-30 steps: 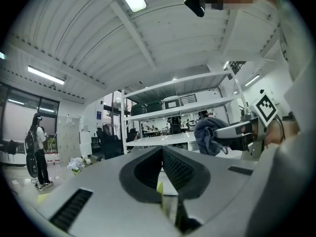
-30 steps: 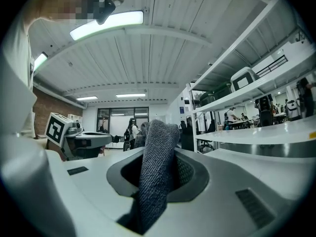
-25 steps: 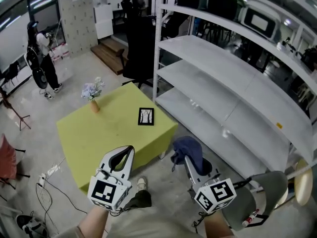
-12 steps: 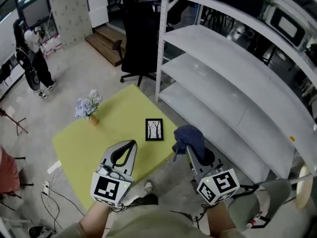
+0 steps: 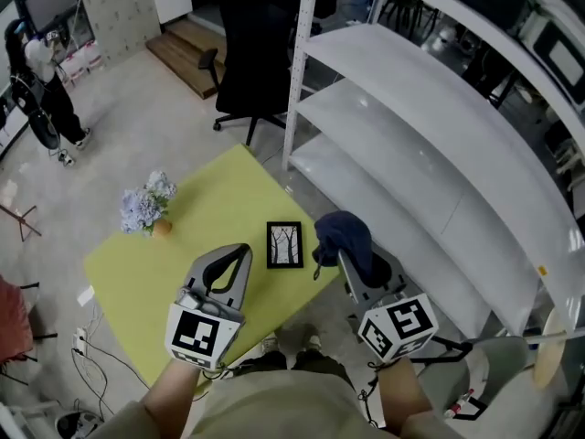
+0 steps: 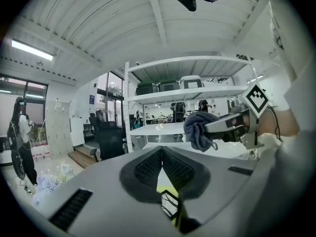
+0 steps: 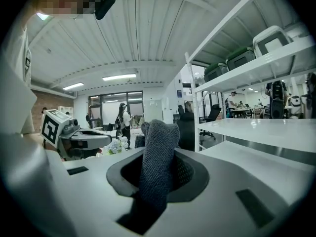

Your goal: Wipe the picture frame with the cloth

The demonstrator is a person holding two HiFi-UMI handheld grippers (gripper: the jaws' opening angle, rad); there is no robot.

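Down on the yellow-green table [image 5: 196,222] the picture frame [image 5: 284,244] lies flat near the table's right edge, its black border around a pale print of bare trees. It sits between the two grippers in the head view: just ahead and to the right of the left gripper [image 5: 240,250], and just left of the cloth [image 5: 344,235] that the right gripper [image 5: 342,257] carries. Neither gripper touches the frame; both are held up over the table's near edge. The left gripper view shows its jaws pressed together at the tips with nothing caught between them, and the frame peeks through the narrow gap lower down, below the pads. The right gripper view shows its jaws clamped on the dark blue cloth, which stands up in a thick fold between the pads and bunches over the tips. From the head view the bunched cloth hangs over the table's right corner, beside the frame rather than on it. A small vase of pale flowers [image 5: 143,208] stands at the far left of the table, well apart from the frame. White shelving [image 5: 411,126] rises on the right.
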